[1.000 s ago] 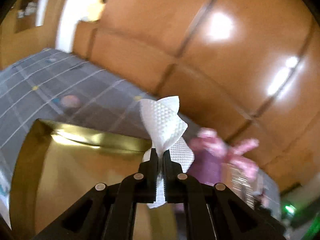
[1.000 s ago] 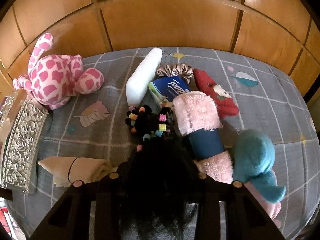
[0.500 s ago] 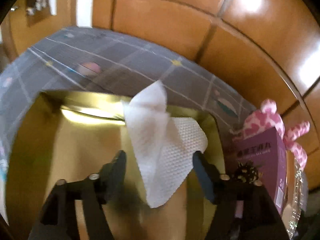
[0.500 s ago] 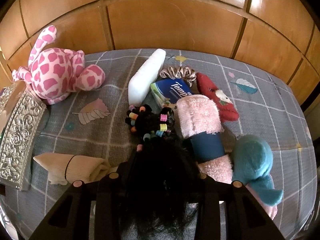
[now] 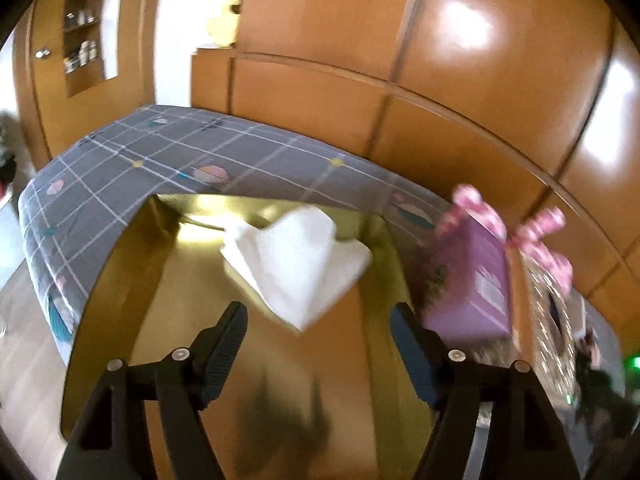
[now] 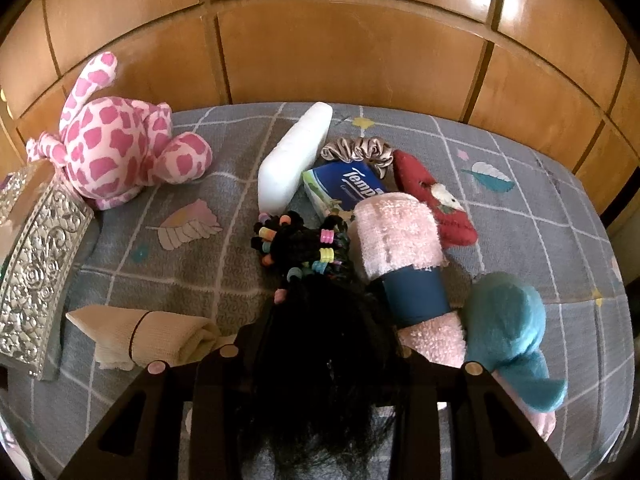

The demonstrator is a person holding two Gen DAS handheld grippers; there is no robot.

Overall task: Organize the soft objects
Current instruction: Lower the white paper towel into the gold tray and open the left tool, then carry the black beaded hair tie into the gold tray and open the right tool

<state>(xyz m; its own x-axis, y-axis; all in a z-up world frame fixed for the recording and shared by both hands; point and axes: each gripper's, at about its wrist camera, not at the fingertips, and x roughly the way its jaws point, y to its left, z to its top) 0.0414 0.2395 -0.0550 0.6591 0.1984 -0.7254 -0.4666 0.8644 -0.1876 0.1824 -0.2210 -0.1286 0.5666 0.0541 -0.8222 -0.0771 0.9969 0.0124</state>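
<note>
Left tool (image 5: pixel 318 320) spread wide, jaws just been opening; one white tissue (image 5: pixel 298 262) loose beyond them, touching neither, above gold box (image 5: pixel 120 280). One purple carton (image 5: pixel 472 280) right of gold box, print unreadable. Right tool (image 6: pixel 320 354) pinching black hairpiece (image 6: pixel 320 320) with coloured beads. Behind hairpiece: one blue tissue pack (image 6: pixel 348 188), "Tempo" partly readable; one pink-spotted plush (image 6: pixel 116 148) far left; one teal plush (image 6: pixel 508 332) right.

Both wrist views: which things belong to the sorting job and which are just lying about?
Job: white tissue, gold tray, black hair piece, pink spotted plush, rolled pink towel, teal plush.
Lying about: purple box, silver embossed box.
</note>
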